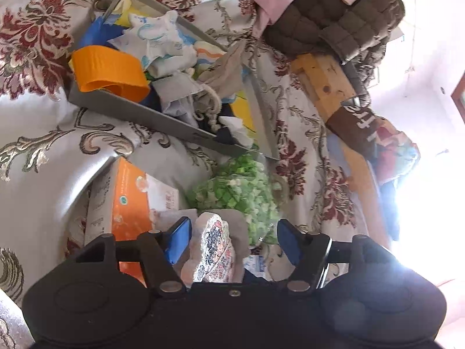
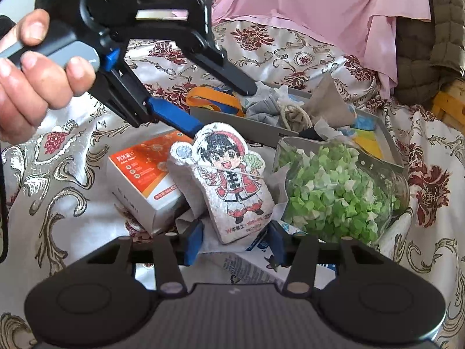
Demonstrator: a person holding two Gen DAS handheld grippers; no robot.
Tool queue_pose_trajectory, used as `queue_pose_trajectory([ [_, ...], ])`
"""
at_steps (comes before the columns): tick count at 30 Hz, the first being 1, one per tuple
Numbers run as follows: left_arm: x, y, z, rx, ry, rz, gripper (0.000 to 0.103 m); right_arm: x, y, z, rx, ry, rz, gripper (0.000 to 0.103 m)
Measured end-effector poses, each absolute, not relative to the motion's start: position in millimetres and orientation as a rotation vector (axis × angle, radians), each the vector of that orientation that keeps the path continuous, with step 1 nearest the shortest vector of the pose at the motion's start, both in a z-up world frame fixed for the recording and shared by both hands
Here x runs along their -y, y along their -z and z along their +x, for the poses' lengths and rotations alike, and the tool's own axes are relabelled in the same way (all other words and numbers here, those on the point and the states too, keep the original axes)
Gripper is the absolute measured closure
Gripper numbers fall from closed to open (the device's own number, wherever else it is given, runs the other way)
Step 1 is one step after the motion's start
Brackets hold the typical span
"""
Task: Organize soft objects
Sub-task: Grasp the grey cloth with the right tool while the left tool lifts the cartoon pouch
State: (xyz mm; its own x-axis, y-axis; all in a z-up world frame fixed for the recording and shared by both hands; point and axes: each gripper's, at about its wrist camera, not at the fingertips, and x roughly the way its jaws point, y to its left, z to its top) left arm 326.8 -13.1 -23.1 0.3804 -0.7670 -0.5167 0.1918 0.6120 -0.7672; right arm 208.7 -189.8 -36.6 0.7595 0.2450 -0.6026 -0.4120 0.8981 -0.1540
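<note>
Two tools met over a cartoon-boy plush on the floral bedspread

The plush (image 2: 229, 180), red print at its foot unreadable, stood between the right tool (image 2: 235, 242)'s spread fingers; the left tool (image 1: 232, 240) was also spread, one blue finger touching it. At 9 o'clock lay an orange box (image 2: 145, 174); at 3 a clear bag of green paper stars (image 2: 337, 192); at 12 a grey tray (image 2: 389, 139) of cloths.

We see a white plush doll (image 2: 229, 180) printed with a black-haired cartoon boy in red. At its three o'clock sits a bag of green and white paper stars (image 2: 337, 192), at nine o'clock an orange-and-white box (image 2: 145, 171). The cloth (image 2: 290, 55) beneath is cream with maroon flowers and gold scrolls.
</note>
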Motion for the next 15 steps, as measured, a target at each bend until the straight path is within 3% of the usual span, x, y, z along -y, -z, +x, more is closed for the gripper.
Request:
queue_pose_trajectory([
  [3,14.4,17.5,322.7,-0.995,0.711,-0.666,0.037,189.4,36.3,208.1,-0.613,-0.370,-0.283,0.052],
  [6,26.4,19.5,318.1,-1.045,0.797,-0.650,0.055,188.3,36.2,209.2,-0.613,-0.371,-0.289,0.054],
  [15,71.6,16.3,295.8,-1.011,0.703,-0.396,0.060,194.0,32.2,208.5,-0.606,-0.337,-0.266,0.060],
])
